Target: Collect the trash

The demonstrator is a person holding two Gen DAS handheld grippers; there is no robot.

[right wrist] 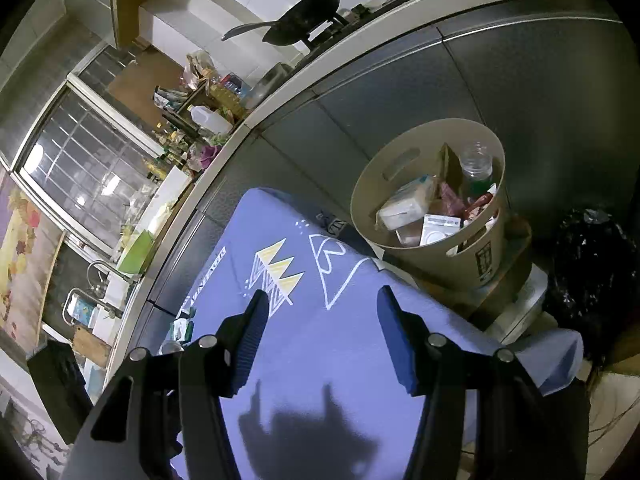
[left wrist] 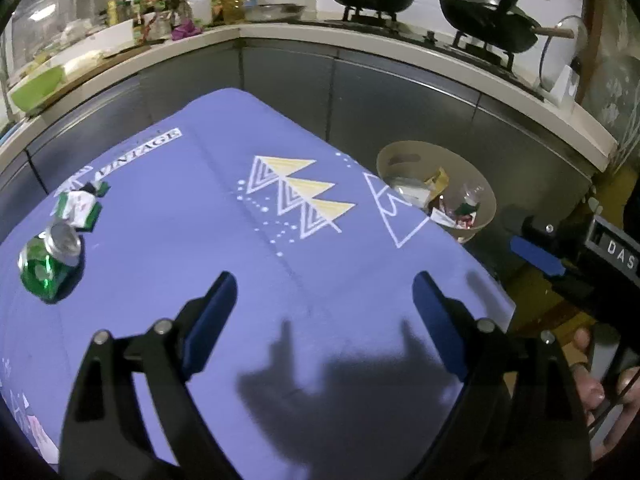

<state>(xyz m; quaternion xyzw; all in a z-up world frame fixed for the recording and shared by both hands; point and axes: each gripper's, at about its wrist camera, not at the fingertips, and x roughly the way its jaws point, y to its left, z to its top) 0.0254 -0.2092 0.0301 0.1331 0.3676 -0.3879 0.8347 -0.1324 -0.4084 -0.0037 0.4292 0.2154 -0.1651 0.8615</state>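
Purple cloth printed "VINTAGE" covers the surface. The left tool gapes wide and empty; the right tool stands half-spread, empty too. Far left of the left tool lie one crushed green can and one crumpled green-white wrapper. One beige bin, trash inside, stands ahead-right.

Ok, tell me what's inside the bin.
The bin holds a clear bottle, a pale carton, a white packet and red wrappers. Anything beneath them is covered.
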